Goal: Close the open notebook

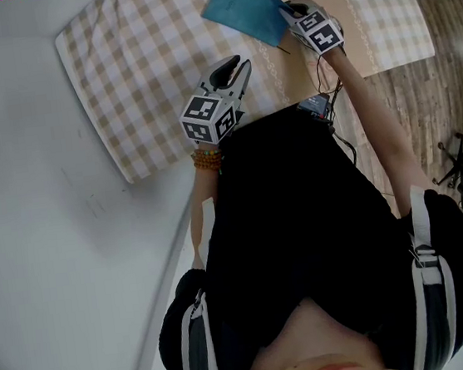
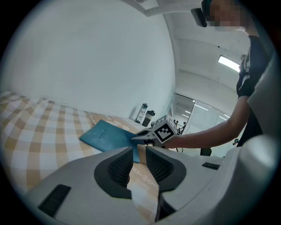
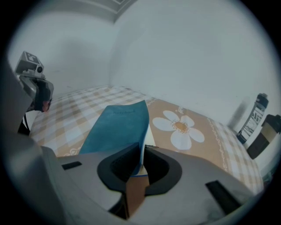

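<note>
Left gripper [image 1: 236,67]: jaws apart with nothing between them, held above the checked cloth [image 1: 138,74] covering the tabletop, well short of the notebook. Blue notebook [image 1: 242,9]: lies on the cloth beside a printed flower [image 3: 180,127], its cover edge raised off a white page. Right gripper [image 1: 286,12]: jaws clamped on that cover edge. Two bottles [image 3: 256,115] stand at far right.
</note>
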The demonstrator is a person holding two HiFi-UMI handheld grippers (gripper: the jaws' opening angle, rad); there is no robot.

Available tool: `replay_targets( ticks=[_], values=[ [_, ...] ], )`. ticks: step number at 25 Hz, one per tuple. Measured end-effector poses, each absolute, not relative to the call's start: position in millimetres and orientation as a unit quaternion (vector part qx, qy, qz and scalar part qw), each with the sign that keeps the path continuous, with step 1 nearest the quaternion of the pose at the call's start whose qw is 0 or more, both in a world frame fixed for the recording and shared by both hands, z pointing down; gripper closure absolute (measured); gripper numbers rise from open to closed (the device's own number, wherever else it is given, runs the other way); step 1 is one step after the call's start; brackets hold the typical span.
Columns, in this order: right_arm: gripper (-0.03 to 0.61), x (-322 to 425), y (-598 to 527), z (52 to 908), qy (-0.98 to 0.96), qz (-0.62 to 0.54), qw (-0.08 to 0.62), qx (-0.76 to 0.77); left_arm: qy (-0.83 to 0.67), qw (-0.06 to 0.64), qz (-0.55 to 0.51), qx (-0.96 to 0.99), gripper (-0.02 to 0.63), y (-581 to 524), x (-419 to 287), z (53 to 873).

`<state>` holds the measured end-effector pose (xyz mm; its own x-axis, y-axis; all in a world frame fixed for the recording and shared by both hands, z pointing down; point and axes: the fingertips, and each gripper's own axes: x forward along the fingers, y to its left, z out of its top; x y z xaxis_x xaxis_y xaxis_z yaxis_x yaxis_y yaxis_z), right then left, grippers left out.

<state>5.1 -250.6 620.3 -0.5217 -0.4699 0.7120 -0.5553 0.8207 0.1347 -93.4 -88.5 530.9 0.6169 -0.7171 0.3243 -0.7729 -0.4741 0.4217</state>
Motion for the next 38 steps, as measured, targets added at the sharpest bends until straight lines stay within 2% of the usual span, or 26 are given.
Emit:
replay_targets(
  ticks=[16,25,32,35,38],
  values=[
    [0.551,13,-233,625,-0.855,0.212,0.383,0.28,-0.425,0.273,0.054,0.861,0.515,-81,-88,532],
    [0.54,10,-168,625,-0.832,0.171,0.411,0.331,-0.426,0.268,0.052,0.863,0.515,-81,-89,532],
    [0.537,8,-132,627,-0.821,0.282,0.355,0.348,-0.421,0.266,0.055,0.866,0.515,-77,-85,534],
    [0.535,8,-126,625,-0.809,0.347,0.31,0.359,-0.42,0.267,0.057,0.866,0.515,-74,-85,535],
    [0.478,19,-133,619,-0.807,0.367,0.273,0.373,-0.422,0.264,0.055,0.865,0.515,-70,-86,533]
  ],
)
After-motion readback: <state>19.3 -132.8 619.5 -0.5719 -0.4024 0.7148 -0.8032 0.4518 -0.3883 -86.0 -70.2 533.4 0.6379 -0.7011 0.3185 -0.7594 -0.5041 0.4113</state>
